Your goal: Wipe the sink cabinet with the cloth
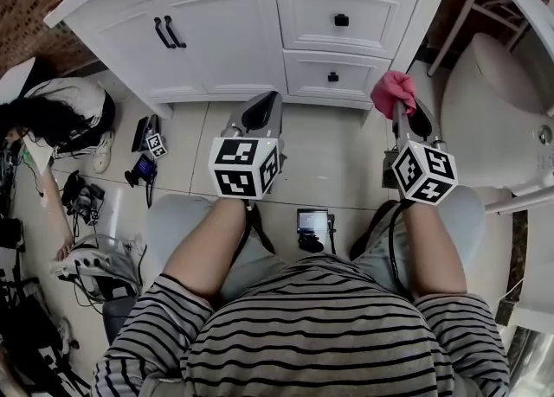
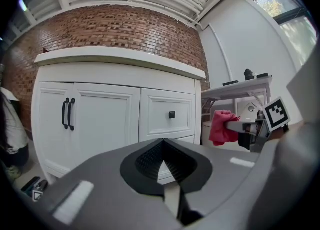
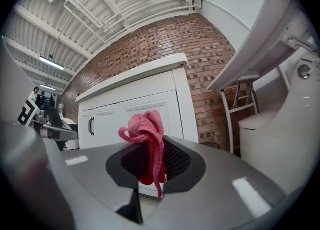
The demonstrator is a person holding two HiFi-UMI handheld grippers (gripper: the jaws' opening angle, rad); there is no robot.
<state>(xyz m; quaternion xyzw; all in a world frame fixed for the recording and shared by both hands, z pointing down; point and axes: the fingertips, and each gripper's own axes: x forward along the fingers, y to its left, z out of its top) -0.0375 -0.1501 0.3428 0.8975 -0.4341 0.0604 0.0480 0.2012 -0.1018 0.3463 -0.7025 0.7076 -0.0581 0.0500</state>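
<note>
Floor clutter far left: loose cables [image 1: 86,257], a shoe [image 1: 102,151], a small marker cube [image 1: 156,144] beside dark gear. All of it well apart from both tools.

White sink cabinet [image 1: 242,32] straight ahead against a brick wall [image 2: 115,28]. Double doors with two black handles [image 1: 164,32] on its left half, two stacked drawers on the right, upper knob [image 1: 341,20] over lower knob [image 1: 332,77]. Doors and drawers shut, contents hidden. Bare tiled floor between the knees and the cabinet front, apart from a small black device [image 1: 312,224] on the tiles between the knees.

Left hand-held gripper [image 1: 261,112] raised in front of the cabinet, aimed at the door/drawer boundary. Jaws pressed together, nothing between them, touching nothing.

Right hand-held gripper [image 1: 401,114] level with the left one, near the cabinet's lower right corner. Jaws pinched on the pink cloth [image 1: 392,91], bunched up above the tips with a loose tail hanging down between the pads. Cloth in the air, apart from the cabinet face.

White toilet [image 1: 493,92] just right of the right tool, a white stand with thin legs [image 1: 454,28] between it and the cabinet side.
</note>
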